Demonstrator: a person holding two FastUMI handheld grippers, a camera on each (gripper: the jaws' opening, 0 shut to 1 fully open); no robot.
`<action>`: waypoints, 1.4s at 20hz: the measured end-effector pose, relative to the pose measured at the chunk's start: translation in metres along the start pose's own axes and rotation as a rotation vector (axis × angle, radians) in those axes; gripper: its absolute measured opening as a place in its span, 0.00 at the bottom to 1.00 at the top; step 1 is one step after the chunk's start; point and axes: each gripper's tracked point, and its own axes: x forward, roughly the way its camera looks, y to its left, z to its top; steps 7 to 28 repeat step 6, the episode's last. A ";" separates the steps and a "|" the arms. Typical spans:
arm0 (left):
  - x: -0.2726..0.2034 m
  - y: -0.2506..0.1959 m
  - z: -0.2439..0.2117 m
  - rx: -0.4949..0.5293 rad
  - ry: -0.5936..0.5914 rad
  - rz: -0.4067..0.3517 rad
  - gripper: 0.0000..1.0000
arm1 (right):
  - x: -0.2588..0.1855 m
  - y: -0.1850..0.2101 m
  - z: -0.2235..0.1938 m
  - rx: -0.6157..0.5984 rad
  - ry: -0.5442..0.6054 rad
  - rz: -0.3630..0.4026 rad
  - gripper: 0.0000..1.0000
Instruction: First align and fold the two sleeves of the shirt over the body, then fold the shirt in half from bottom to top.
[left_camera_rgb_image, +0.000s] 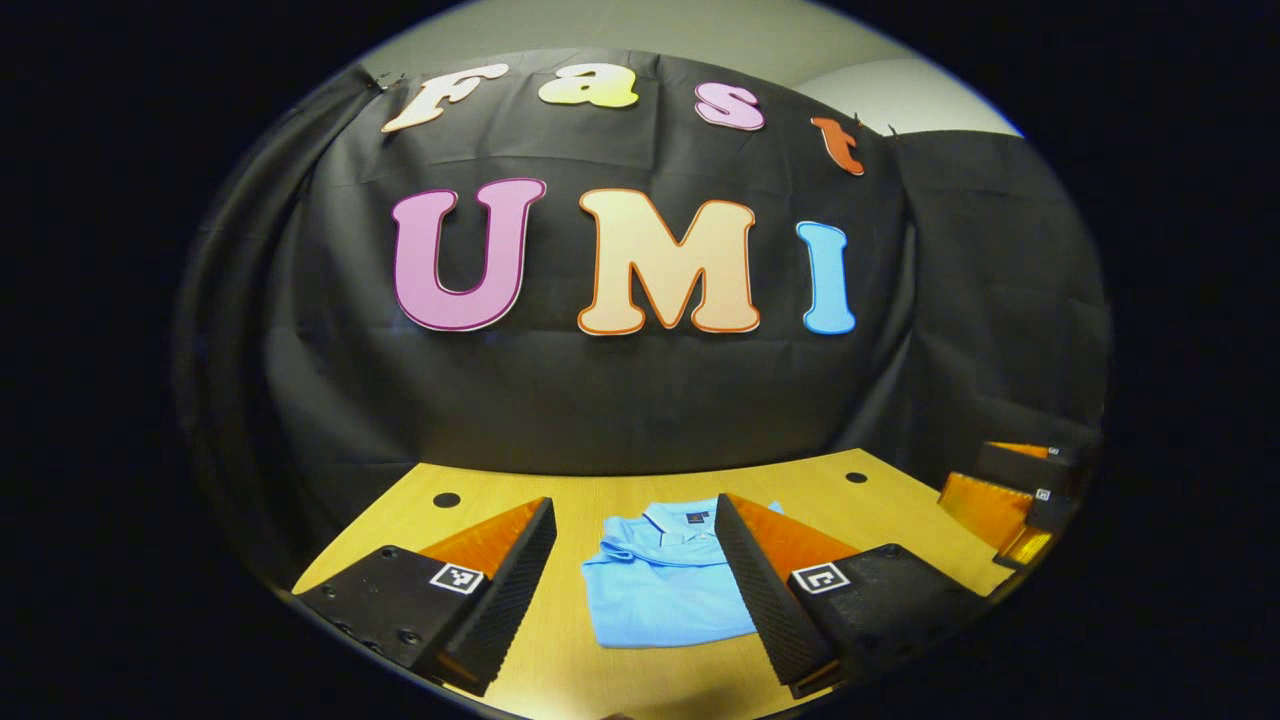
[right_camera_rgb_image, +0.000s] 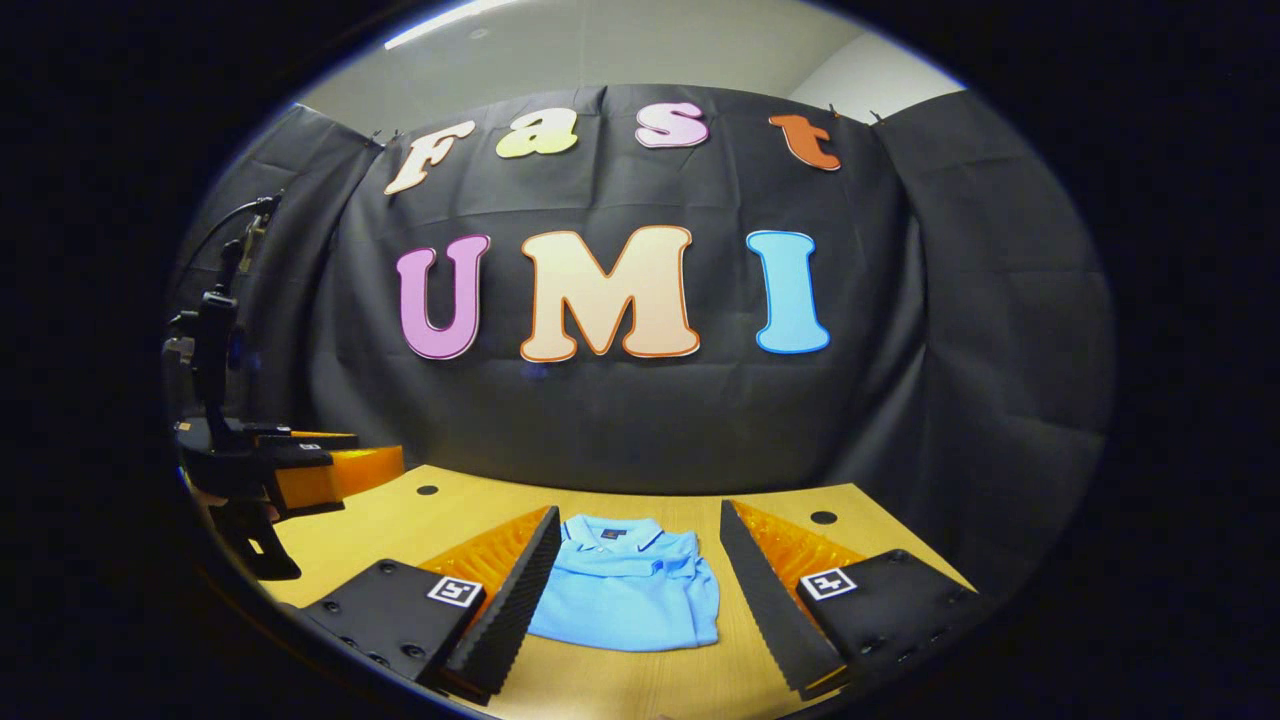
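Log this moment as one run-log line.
shirt: folded, on table | left gripper: open, above table | right gripper: open, above table

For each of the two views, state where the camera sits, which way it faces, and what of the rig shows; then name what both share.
Left gripper view: rides on the left gripper, above the table, facing the booth wall; its own open fingers frame the folded blue shirt; the right gripper shows at far right.
Right gripper view: rides on the right gripper, same heading; open fingers frame the shirt; the left gripper shows at left.
Shared: shirt, table, wall.
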 end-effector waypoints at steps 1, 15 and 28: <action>-0.006 0.000 0.003 -0.001 -0.003 0.004 0.95 | -0.004 0.002 0.001 0.006 0.002 0.007 0.99; -0.022 0.001 0.020 0.010 -0.038 0.026 0.95 | -0.015 0.010 0.024 0.000 -0.032 0.035 0.99; -0.022 0.001 0.020 0.010 -0.038 0.026 0.95 | -0.015 0.010 0.024 0.000 -0.032 0.035 0.99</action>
